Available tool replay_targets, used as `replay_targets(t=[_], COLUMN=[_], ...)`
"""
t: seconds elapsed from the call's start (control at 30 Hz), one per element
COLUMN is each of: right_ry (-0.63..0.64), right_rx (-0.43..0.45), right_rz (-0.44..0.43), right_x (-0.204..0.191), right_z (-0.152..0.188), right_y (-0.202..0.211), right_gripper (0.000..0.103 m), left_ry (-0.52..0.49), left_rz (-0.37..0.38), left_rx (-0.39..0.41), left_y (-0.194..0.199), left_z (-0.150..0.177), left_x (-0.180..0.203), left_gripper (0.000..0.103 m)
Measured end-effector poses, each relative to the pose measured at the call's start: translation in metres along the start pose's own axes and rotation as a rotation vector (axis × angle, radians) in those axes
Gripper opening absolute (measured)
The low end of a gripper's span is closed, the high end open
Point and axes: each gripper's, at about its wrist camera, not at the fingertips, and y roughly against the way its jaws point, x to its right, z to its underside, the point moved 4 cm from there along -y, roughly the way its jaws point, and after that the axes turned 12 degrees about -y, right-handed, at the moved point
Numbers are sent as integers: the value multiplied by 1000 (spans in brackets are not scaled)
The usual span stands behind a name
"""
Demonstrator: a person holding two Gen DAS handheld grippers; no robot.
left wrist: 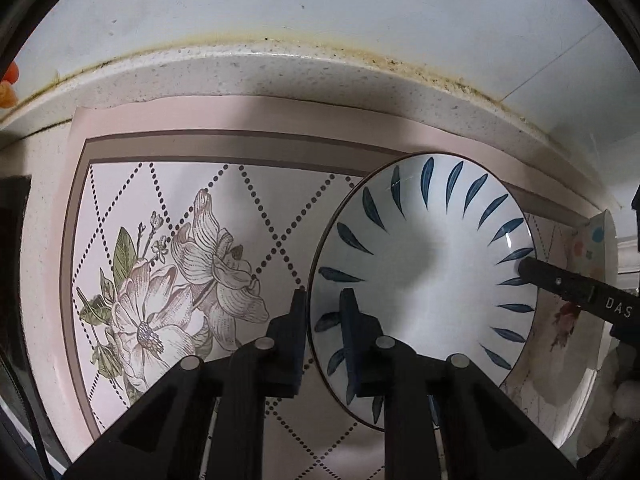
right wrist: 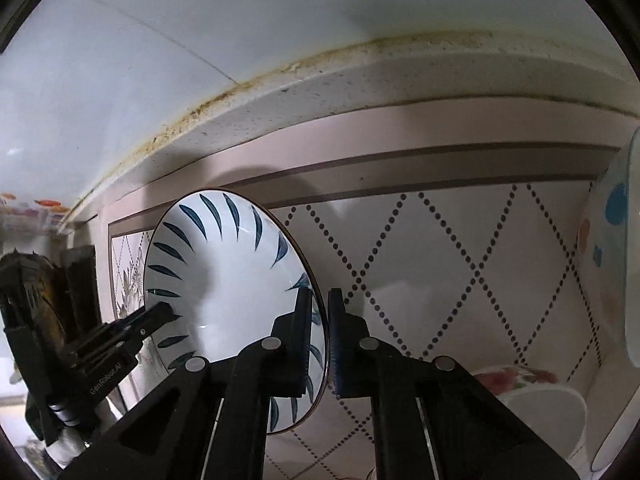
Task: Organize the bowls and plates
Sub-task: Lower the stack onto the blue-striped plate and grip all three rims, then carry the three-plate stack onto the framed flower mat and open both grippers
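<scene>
A white plate with blue leaf strokes round its rim (left wrist: 424,276) is held up above the floral mat (left wrist: 168,264). My left gripper (left wrist: 324,308) is shut on the plate's left rim, one finger each side. My right gripper (right wrist: 320,312) is shut on the opposite rim of the same plate (right wrist: 228,280). The right gripper's finger shows at the plate's right edge in the left wrist view (left wrist: 560,284). The left gripper shows at the plate's left edge in the right wrist view (right wrist: 132,328).
A white dish with coloured dots and a flower print (left wrist: 576,360) lies under the plate at the right. A dotted bowl (right wrist: 616,264) and a floral-rimmed bowl (right wrist: 536,396) stand at the right. The speckled counter ledge (left wrist: 280,76) and wall lie behind.
</scene>
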Motion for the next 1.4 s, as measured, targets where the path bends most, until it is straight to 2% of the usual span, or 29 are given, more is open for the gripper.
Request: replay_targets(t=[0.27,0.53,0.67,0.83,1.07,1.27,1.4], right_ry=[-5,18,33,63,61,31,17], right_rx=[-12,-16,-26,-38,-77,-124,-140], right_rz=[-17,-50,-79,-86,-113,-101,-73], right_x=[3,3,5,8,35,66,86], right_z=[8,34,56,99,164,203,222], right_y=[9,50,76,101,116,97,80], right_gripper=[9,9,9,9,9,9,9], left_ry=[-20,-64,-93,-116,-131,-141,-149], left_rz=[5,24,24,39,51,55,47], left_rx=[34,93,124,137,101,23,-15], left_y=[37,94,121,145,139,104,83], left_z=[8,32,54,89,145,183,197], left_x=[14,35,40,51,77,87,94], left_gripper=[14,14,14,14,14,14,14])
